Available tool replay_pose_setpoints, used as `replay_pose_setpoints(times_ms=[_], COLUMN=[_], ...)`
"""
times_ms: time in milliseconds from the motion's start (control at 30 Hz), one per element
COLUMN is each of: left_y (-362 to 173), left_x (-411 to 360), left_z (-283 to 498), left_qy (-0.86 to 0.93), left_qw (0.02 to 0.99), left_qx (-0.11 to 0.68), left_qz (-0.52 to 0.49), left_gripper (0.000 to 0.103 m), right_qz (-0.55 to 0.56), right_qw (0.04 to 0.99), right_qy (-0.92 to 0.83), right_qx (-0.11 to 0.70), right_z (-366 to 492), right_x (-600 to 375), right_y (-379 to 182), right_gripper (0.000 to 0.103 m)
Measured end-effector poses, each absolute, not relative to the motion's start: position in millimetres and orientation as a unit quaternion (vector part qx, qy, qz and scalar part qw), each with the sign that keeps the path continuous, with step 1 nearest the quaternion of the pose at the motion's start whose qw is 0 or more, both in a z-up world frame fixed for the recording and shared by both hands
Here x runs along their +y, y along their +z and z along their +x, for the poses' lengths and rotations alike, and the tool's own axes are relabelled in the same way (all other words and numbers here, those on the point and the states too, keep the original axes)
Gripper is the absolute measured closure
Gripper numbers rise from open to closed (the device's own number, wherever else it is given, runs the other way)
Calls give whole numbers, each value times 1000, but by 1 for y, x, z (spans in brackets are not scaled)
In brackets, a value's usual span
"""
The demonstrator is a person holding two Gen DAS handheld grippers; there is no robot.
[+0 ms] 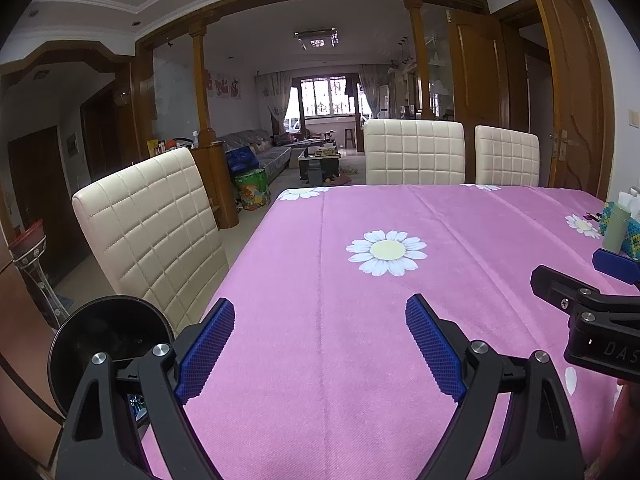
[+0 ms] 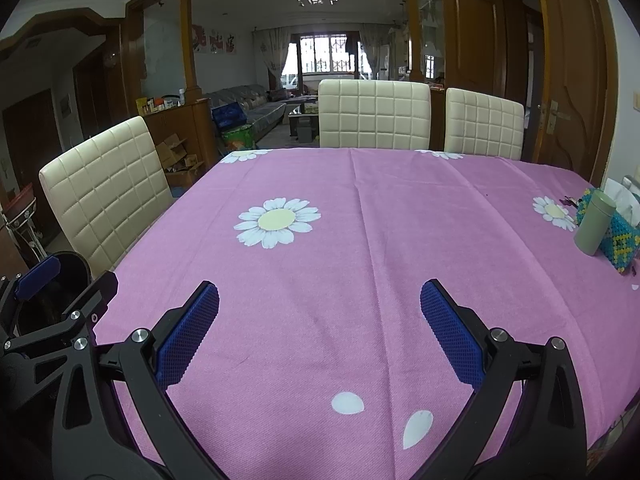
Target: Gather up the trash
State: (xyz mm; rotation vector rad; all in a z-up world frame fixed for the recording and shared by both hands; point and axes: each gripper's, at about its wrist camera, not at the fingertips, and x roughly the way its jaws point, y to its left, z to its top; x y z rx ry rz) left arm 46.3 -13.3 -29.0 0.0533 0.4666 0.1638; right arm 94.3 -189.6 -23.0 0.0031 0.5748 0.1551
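Left wrist view showed the left gripper [image 1: 320,340] spread wide and empty over the pink daisy-print tablecloth [image 1: 460,216], a round black bin [image 1: 108,344] just off the table's left edge. Right wrist view showed the right gripper [image 2: 320,328] equally wide and empty, the grey-green cylindrical canister [image 2: 594,222] far right; no trash was discernible.

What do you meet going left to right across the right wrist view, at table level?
Black bin → side chair → large daisy print → small daisy print → green cylinder → beaded box.
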Motion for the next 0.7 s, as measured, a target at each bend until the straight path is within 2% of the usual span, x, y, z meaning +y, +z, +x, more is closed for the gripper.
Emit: replay_pose_setpoints(times_ms=[700], left_y=[-32], left_x=[-13], left_z=[50], left_qy=[77], left_qw=[968], left_qx=[239], left_qz=[25], left_gripper=[18], right_qz=[1], right_qw=[956], right_qy=[77], right_qx=[284], right_z=[94], right_x=[-189], right_y=[-23], right_gripper=[4])
